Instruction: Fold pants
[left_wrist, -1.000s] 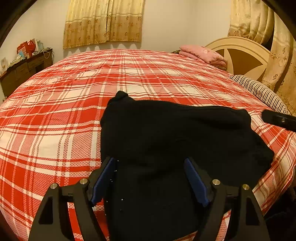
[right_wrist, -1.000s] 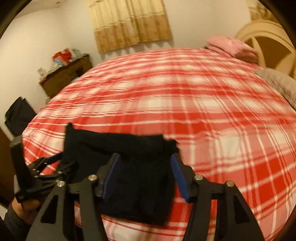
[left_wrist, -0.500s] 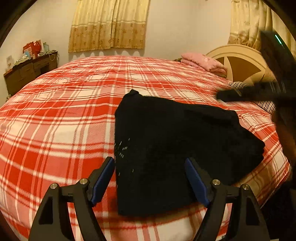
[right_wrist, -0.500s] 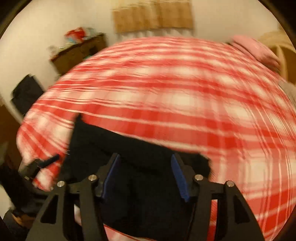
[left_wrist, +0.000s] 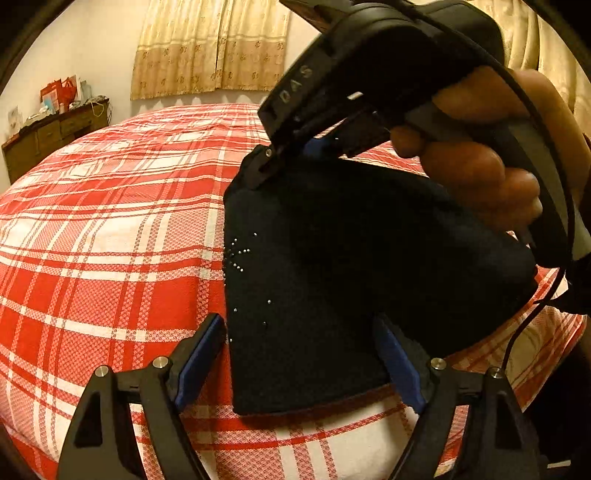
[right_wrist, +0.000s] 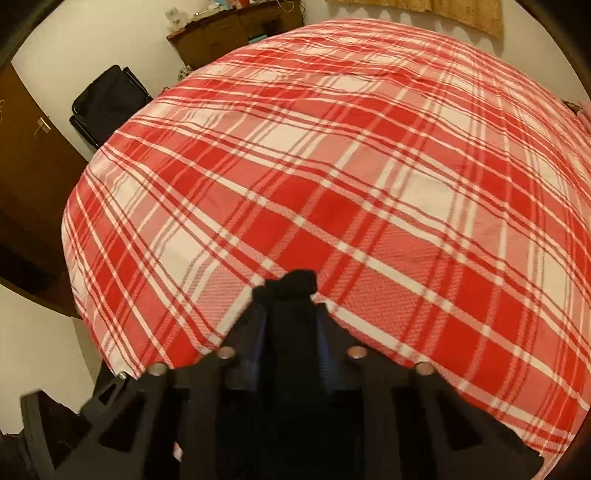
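Note:
The black pants (left_wrist: 332, 266) lie folded on the red plaid bed (left_wrist: 110, 229), with small silver studs near their left edge. My left gripper (left_wrist: 299, 354) is open, its blue pads either side of the pants' near edge, holding nothing. My right gripper (left_wrist: 273, 162) reaches in from the upper right of the left wrist view and is shut on the far corner of the pants. In the right wrist view the right gripper (right_wrist: 291, 325) pinches a bunch of black cloth (right_wrist: 293, 291) between its pads above the bed (right_wrist: 369, 166).
A wooden dresser (left_wrist: 55, 133) with clutter stands by the far wall under yellow curtains (left_wrist: 210, 48). A black bag (right_wrist: 107, 103) and a brown door (right_wrist: 26, 184) lie beyond the bed's left side. The bed's near edge (left_wrist: 295, 443) is close below the pants.
My right gripper swung across to the far corner of the pants and closed on it. My left gripper drew back a little, so the pants' near edge now shows between its pads.

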